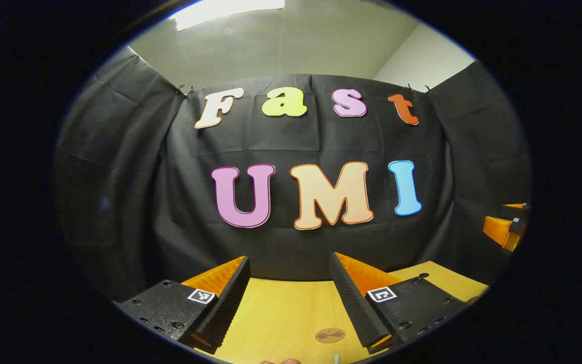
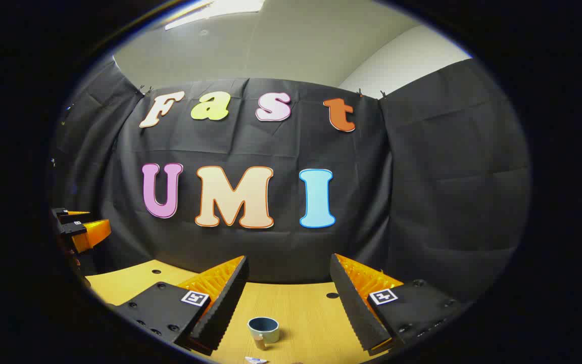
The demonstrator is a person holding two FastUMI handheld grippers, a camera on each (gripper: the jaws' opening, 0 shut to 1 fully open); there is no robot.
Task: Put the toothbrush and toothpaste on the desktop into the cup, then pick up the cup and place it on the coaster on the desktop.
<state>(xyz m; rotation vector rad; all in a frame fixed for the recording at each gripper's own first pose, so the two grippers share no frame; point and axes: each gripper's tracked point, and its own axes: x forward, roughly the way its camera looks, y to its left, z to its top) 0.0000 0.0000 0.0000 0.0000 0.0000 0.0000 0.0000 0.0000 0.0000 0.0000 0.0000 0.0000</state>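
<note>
Both grippers are held above the wooden desktop [image 2: 301, 313], jaws spread wide, nothing between the fingers. Left gripper [image 1: 289, 298]: the round brown coaster [image 1: 330, 334] lies on the desktop below and between its fingers. Right gripper [image 2: 287, 298]: the cup [image 2: 263, 329] stands upright on the desktop under the gap, rim up. Small white object [image 2: 255, 360] at the bottom edge, too cropped to identify. Left gripper view also shows the right gripper far off at its right edge.
</note>
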